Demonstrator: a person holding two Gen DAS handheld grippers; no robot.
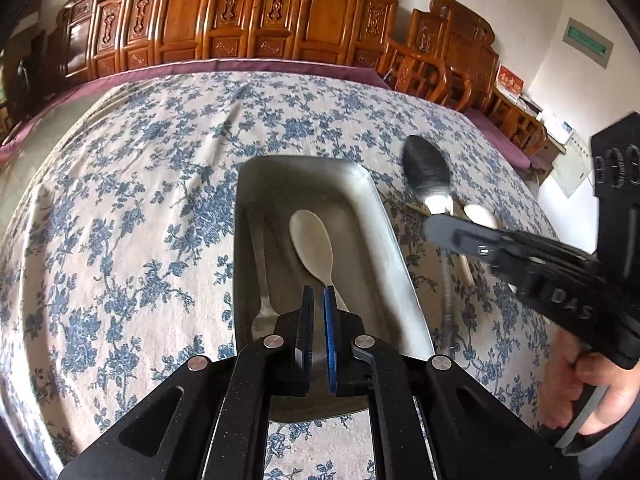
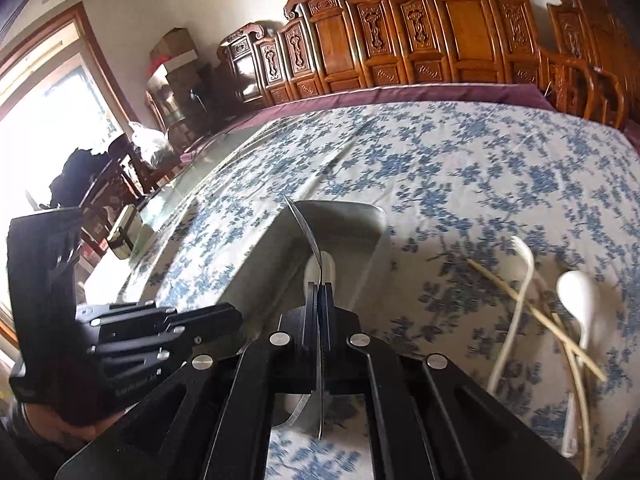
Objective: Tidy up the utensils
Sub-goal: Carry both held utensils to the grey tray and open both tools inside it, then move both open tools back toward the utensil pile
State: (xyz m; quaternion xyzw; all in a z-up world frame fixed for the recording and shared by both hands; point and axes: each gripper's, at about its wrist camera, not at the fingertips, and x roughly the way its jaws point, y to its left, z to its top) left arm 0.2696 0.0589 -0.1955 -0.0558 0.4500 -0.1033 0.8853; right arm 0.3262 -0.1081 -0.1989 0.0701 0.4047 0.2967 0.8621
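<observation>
A metal tray (image 1: 372, 216) sits on the floral cloth and holds a pale wooden spoon (image 1: 312, 246) and a metal fork (image 1: 260, 276). My left gripper (image 1: 319, 300) hovers over the tray's near end with its pads close together and nothing between them. My right gripper (image 2: 321, 292) is shut on a metal spoon (image 2: 306, 224), seen edge-on above the tray (image 2: 360, 216). In the left wrist view that spoon's bowl (image 1: 426, 170) is held up to the right of the tray. White spoons (image 2: 576, 292) and chopsticks (image 2: 532, 308) lie on the cloth to the right.
Carved wooden chairs (image 1: 260, 12) line the far side of the table. The cloth (image 1: 120, 200) lies to the left of the tray. A shiny metal container (image 2: 124, 232) stands off the table's left edge.
</observation>
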